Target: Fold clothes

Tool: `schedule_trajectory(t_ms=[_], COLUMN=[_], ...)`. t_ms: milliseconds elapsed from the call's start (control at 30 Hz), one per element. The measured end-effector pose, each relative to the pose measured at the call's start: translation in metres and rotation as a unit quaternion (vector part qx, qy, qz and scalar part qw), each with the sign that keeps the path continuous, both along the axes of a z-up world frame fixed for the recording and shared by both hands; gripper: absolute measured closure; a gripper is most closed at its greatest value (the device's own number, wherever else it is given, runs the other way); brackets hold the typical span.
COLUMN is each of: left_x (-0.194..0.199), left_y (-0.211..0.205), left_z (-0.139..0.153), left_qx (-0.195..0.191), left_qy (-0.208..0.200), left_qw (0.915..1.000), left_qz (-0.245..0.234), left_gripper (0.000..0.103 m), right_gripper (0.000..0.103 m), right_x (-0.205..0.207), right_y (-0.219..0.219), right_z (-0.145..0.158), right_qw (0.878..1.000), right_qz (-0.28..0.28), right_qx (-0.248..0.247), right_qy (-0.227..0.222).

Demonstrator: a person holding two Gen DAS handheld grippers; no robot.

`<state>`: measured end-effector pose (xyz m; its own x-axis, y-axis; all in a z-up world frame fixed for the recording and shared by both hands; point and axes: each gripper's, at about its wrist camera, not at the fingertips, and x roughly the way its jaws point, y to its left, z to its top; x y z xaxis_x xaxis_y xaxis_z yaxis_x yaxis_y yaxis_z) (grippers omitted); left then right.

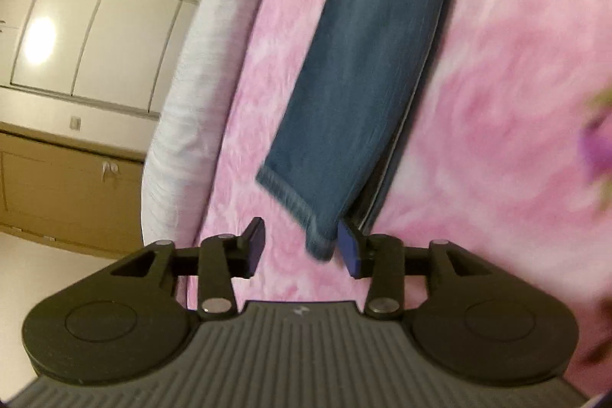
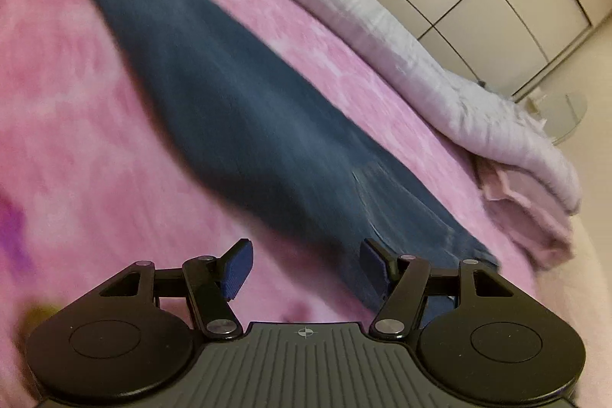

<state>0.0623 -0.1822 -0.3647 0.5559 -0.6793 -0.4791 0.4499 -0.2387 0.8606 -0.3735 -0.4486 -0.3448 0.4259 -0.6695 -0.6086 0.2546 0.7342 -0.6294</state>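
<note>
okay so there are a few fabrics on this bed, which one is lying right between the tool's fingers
The blue jeans, the only dark denim piece. The pink fleece blanket lies under them, and the grey blanket is bunched along the bed's edge.

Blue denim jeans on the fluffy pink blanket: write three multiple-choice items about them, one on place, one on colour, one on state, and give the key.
1. Where do the blue denim jeans lie?
A. on the fluffy pink blanket
B. on the floor
C. in a cupboard

2. What colour is the rolled quilt beside the blanket?
A. green
B. pale grey
C. black

3. How does the left hand-held gripper stand?
A. shut on the jeans
B. out of view
C. open at the hem

Key: 1 A, pink pile surrounds the denim; 2 B, it shows pale grey along the bed edge; 3 C, a clear gap separates its pads.
</note>
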Motion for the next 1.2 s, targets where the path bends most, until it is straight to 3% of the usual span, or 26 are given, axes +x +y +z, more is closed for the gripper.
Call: schedule_trajectory(t_ms=[100, 167, 333, 500, 567, 700, 1067, 1200], left_x=[-0.025, -0.036, -0.038, -0.036, -0.034, -0.033, -0.041, -0.045], left_y=[0.0, -0.008, -0.031, -0.049, -0.056, -0.068, -0.076, -0.072], left_z=[-0.003, -0.014, -0.034, -0.048, -0.053, -0.063, -0.05, -0.044], left_qx=[-0.007, 0.006, 0.026, 0.041, 0.038, 0.042, 0.051, 0.06], left_qy=[0.0, -0.01, -0.047, -0.085, -0.1, -0.108, -0.068, -0.076], left_qw=[0.9994, 0.9985, 0.9948, 0.9897, 0.9885, 0.9882, 0.9944, 0.9932], left_qz=[-0.035, -0.054, -0.086, -0.107, -0.107, -0.101, -0.062, -0.064], left_gripper=[0.05, 0.049, 0.055, 0.062, 0.067, 0.086, 0.092, 0.093], right_gripper=[0.039, 0.039, 0.039, 0.039, 0.039, 0.039, 0.04, 0.04], right_x=[-0.013, -0.019, -0.038, -0.064, -0.076, -0.101, -0.126, -0.146], right_y=[-0.008, -0.016, -0.04, -0.069, -0.079, -0.103, -0.147, -0.13], right_z=[-0.016, -0.027, -0.05, -0.062, -0.067, -0.075, -0.068, -0.07], right_qw=[0.997, 0.992, 0.975, 0.963, 0.959, 0.952, 0.959, 0.945], right_qz=[0.02, 0.035, 0.066, 0.062, 0.063, 0.072, 0.104, 0.124], right_qx=[-0.051, -0.089, -0.163, -0.203, -0.215, -0.234, -0.2, -0.232], right_qy=[0.048, 0.078, 0.137, 0.164, 0.174, 0.186, 0.173, 0.194])
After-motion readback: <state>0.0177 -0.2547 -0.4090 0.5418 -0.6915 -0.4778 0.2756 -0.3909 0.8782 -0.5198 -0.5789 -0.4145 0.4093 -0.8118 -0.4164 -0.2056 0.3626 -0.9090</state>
